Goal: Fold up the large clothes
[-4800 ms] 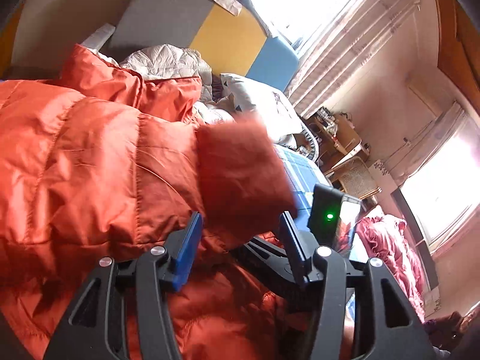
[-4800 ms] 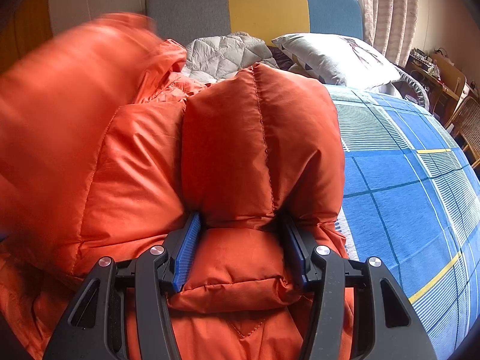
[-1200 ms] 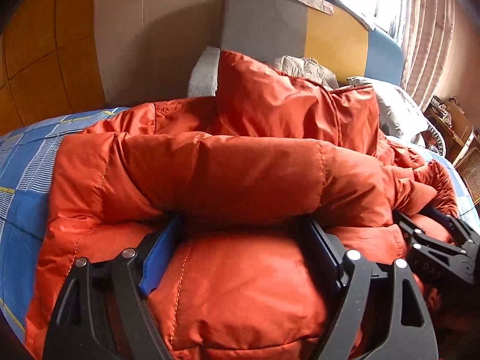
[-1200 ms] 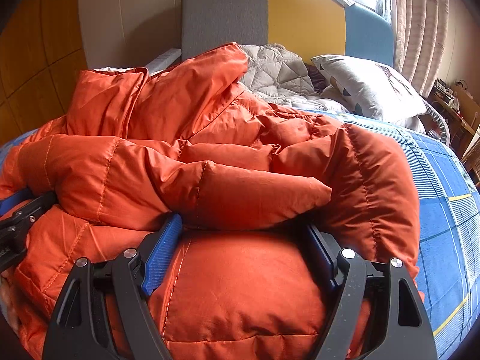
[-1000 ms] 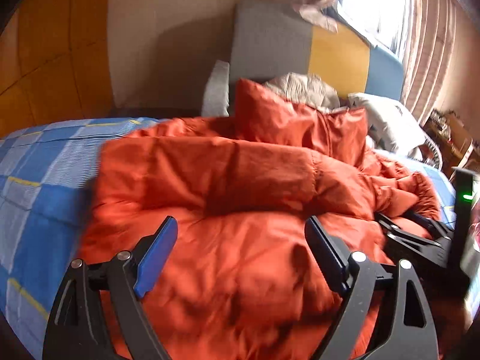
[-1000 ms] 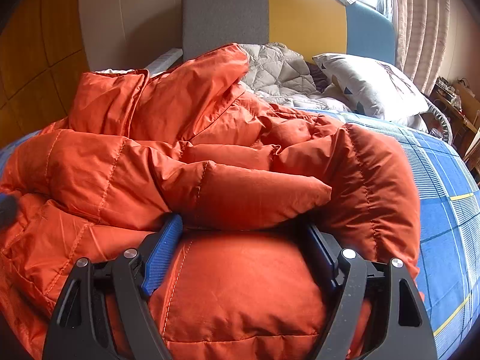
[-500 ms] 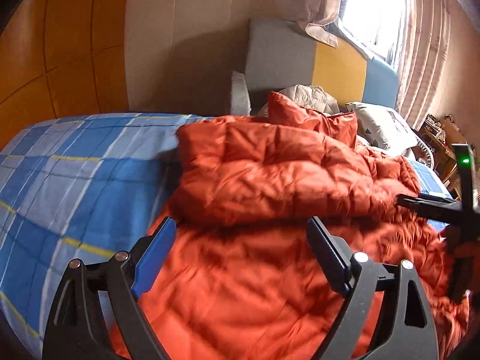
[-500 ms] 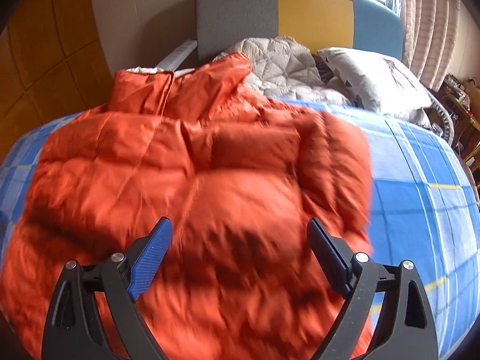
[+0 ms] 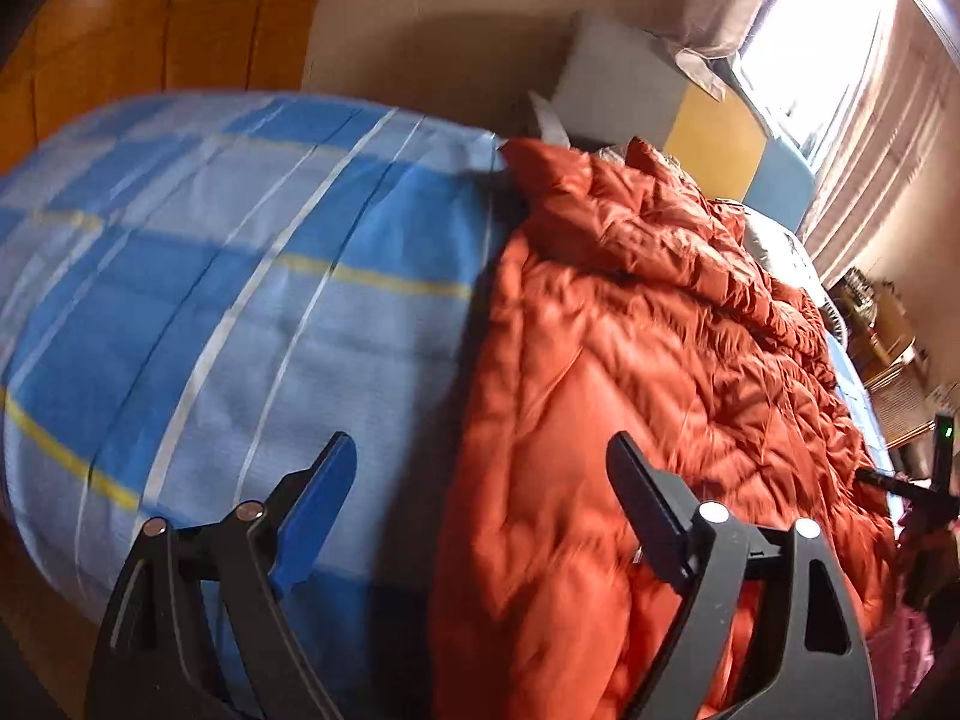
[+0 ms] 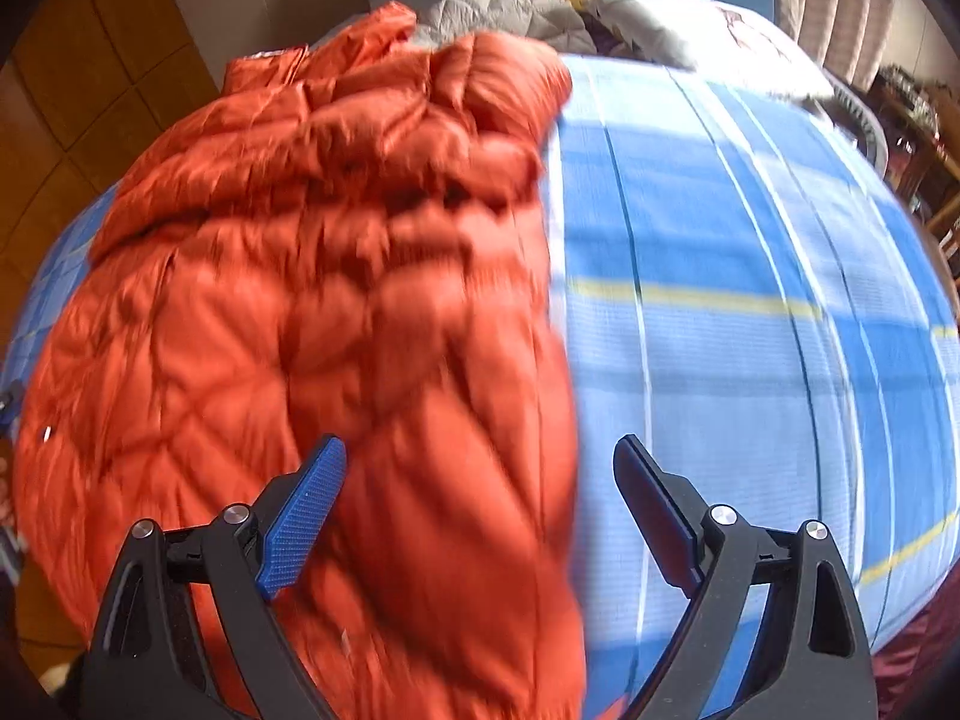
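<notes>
An orange puffer jacket point(image 9: 648, 372) lies spread on a bed with a blue plaid sheet point(image 9: 240, 276). My left gripper point(image 9: 480, 474) is open and empty, held above the jacket's left edge. The right wrist view shows the jacket point(image 10: 312, 300) with its sleeves folded across the body. My right gripper point(image 10: 480, 474) is open and empty above the jacket's right edge, where it meets the blue plaid sheet point(image 10: 750, 300). The right gripper's body shows at the far right of the left wrist view point(image 9: 924, 492).
A grey, yellow and blue headboard point(image 9: 708, 120) stands at the bed's far end, with a grey quilt point(image 10: 510, 12) and a white pillow point(image 10: 690, 24) in front of it. Curtains point(image 9: 876, 120) and wooden furniture point(image 9: 888, 336) lie to the right. Orange wall panels point(image 10: 90, 78) are on the left.
Both grippers have let go of the jacket's hem and drawn back and up. The left one swung left over the sheet, the right one swung right. The jacket now lies flatter.
</notes>
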A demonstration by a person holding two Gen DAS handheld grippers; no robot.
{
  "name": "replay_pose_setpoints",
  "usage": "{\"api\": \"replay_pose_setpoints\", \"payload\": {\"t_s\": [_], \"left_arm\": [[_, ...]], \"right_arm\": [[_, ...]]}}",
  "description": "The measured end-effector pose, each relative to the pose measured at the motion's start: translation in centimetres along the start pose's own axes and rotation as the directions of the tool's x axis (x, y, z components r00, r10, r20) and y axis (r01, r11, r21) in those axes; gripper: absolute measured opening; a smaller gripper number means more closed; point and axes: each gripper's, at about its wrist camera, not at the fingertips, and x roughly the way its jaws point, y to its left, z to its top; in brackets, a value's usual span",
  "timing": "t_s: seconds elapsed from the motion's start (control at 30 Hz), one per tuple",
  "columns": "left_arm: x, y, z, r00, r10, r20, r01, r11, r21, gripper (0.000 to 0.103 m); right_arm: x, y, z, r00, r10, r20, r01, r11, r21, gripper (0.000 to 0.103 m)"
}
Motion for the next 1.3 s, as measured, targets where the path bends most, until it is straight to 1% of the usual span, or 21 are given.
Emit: {"api": "replay_pose_setpoints", "payload": {"t_s": [0.07,0.1,0.17,0.23,0.27,0.3,0.33,0.37,0.4,0.43,0.47,0.5,0.53,0.6,0.77,0.87,1.03,1.17,1.23,1.27,1.3], "left_arm": [[0.1,1.0,-1.1,0.999,-0.036,-0.040,0.034,0.999,-0.033,0.074],[0.2,1.2,-1.7,0.997,-0.053,-0.056,0.051,0.998,-0.041,0.072],[-0.1,0.9,-2.4,0.997,-0.061,-0.049,0.060,0.998,-0.025,0.063],[-0.3,0.4,-3.1,0.993,-0.096,-0.067,0.096,0.995,-0.017,0.056],[-0.4,0.0,-3.4,0.992,-0.100,-0.072,0.100,0.995,-0.005,0.055],[-0.4,-0.6,-3.8,0.991,-0.104,-0.082,0.107,0.994,0.022,0.053],[-0.4,-1.1,-4.1,0.992,-0.097,-0.087,0.101,0.994,0.048,0.045],[-0.4,-1.4,-4.2,0.992,-0.092,-0.089,0.098,0.993,0.063,0.034],[-0.5,-1.5,-4.3,0.992,-0.092,-0.089,0.098,0.993,0.068,0.028],[-0.7,-1.7,-4.3,0.992,-0.094,-0.082,0.100,0.992,0.075,0.019],[-1.0,-2.0,-4.3,0.993,-0.092,-0.073,0.098,0.991,0.088,0.014],[-1.4,-2.3,-4.2,0.994,-0.093,-0.065,0.099,0.990,0.100,0.012],[-1.8,-2.6,-4.1,0.994,-0.092,-0.057,0.098,0.989,0.111,0.009],[-2.7,-3.0,-3.8,0.995,-0.095,-0.042,0.100,0.986,0.136,0.007],[-5.6,-3.2,-3.4,0.991,-0.129,-0.018,0.130,0.977,0.167,0.006],[-7.3,-3.1,-4.5,0.989,-0.144,-0.026,0.147,0.973,0.180,0.006],[-8.3,-1.9,-7.8,0.985,-0.157,-0.071,0.166,0.976,0.142,0.006],[-8.2,-1.0,-9.1,0.982,-0.151,-0.110,0.164,0.979,0.122,0.006],[-8.0,-0.7,-9.3,0.981,-0.156,-0.119,0.169,0.979,0.114,0.006],[-7.9,-0.7,-9.3,0.981,-0.151,-0.122,0.165,0.979,0.117,0.006],[-7.6,-0.7,-9.3,0.981,-0.148,-0.127,0.163,0.980,0.116,0.006]], "right_arm": [[-0.4,-0.4,-1.6,1.000,0.028,-0.009,-0.028,1.000,0.008,0.086],[-0.6,-0.5,-2.5,0.999,0.046,-0.015,-0.046,0.999,0.014,0.082],[-1.4,-0.7,-4.1,0.997,0.082,-0.003,-0.082,0.996,0.029,0.079],[-2.0,-0.9,-5.0,0.992,0.127,-0.006,-0.126,0.991,0.042,0.066],[-2.3,-0.8,-5.5,0.990,0.137,-0.008,-0.137,0.990,0.038,0.065],[-2.5,-0.7,-6.0,0.990,0.140,-0.008,-0.140,0.990,0.031,0.061],[-2.6,-0.5,-6.4,0.989,0.148,-0.008,-0.148,0.989,0.020,0.056],[-2.7,-0.3,-6.6,0.989,0.151,-0.006,-0.151,0.989,0.013,0.053],[-2.7,-0.2,-6.7,0.988,0.155,-0.004,-0.155,0.988,0.010,0.047],[-2.8,0.0,-6.6,0.987,0.159,-0.003,-0.159,0.987,0.006,0.036],[-3.1,0.3,-6.5,0.988,0.155,0.005,-0.155,0.988,-0.009,0.031],[-3.2,0.5,-6.3,0.988,0.152,0.010,-0.152,0.988,-0.022,0.024],[-3.6,0.8,-6.1,0.989,0.150,0.015,-0.149,0.988,-0.036,0.019],[-4.5,1.0,-5.6,0.989,0.142,0.031,-0.140,0.989,-0.054,0.012],[-7.5,0.5,-5.5,0.985,0.166,0.056,-0.161,0.984,-0.078,0.011],[-8.9,0.4,-6.4,0.984,0.169,0.054,-0.165,0.983,-0.083,0.011],[-9.1,-0.9,-10.5,0.987,0.158,0.005,-0.158,0.987,-0.037,0.011],[-7.8,-2.1,-13.1,0.982,0.188,-0.031,-0.187,0.982,0.038,0.014],[-7.2,-2.7,-13.9,0.981,0.190,-0.037,-0.187,0.980,0.069,0.025],[-6.8,-3.2,-14.3,0.980,0.194,-0.039,-0.190,0.978,0.091,0.028],[-6.7,-3.6,-14.8,0.977,0.210,-0.042,-0.204,0.972,0.112,0.040]]}}
